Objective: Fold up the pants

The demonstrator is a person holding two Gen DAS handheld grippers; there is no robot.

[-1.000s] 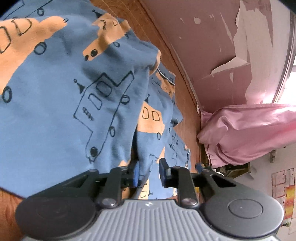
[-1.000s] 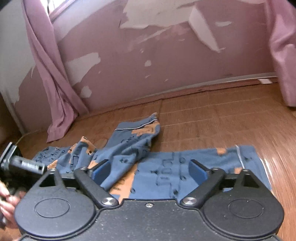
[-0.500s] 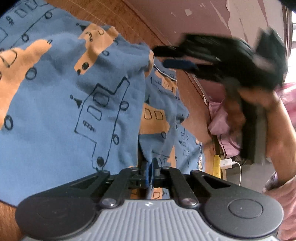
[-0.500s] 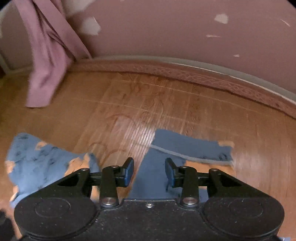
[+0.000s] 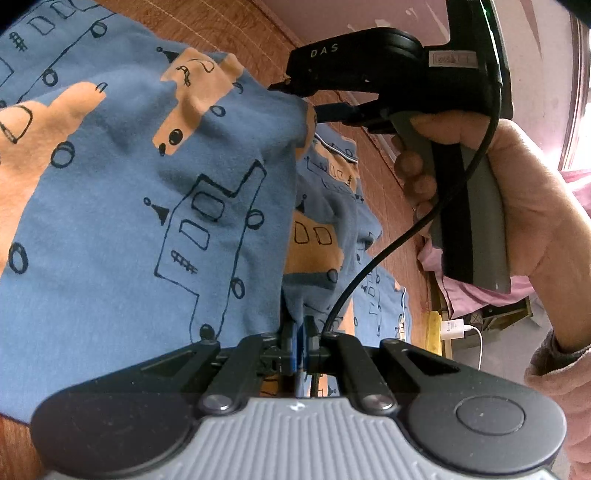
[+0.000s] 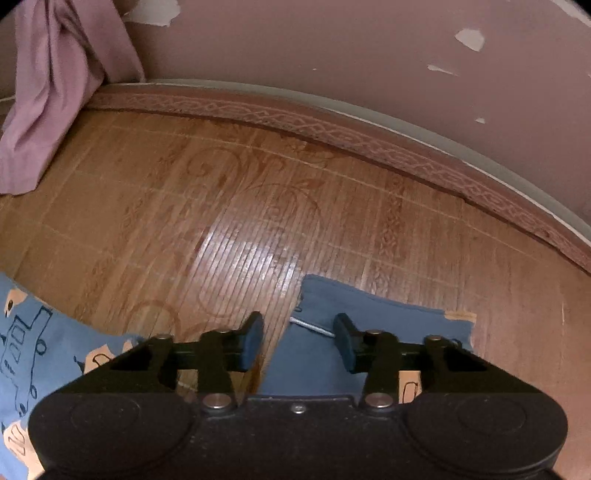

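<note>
Pinching a fold of the blue pants between my left gripper fingers, I see cloth spread over the wooden floor. Only the left wrist view shows my right gripper from outside, its tips straddling a raised edge of the pants, my hand round the handle. The right wrist view shows what that hides: my right gripper fingers stand apart, closed on nothing, over a hem on the floor, a pink curtain far left
</note>
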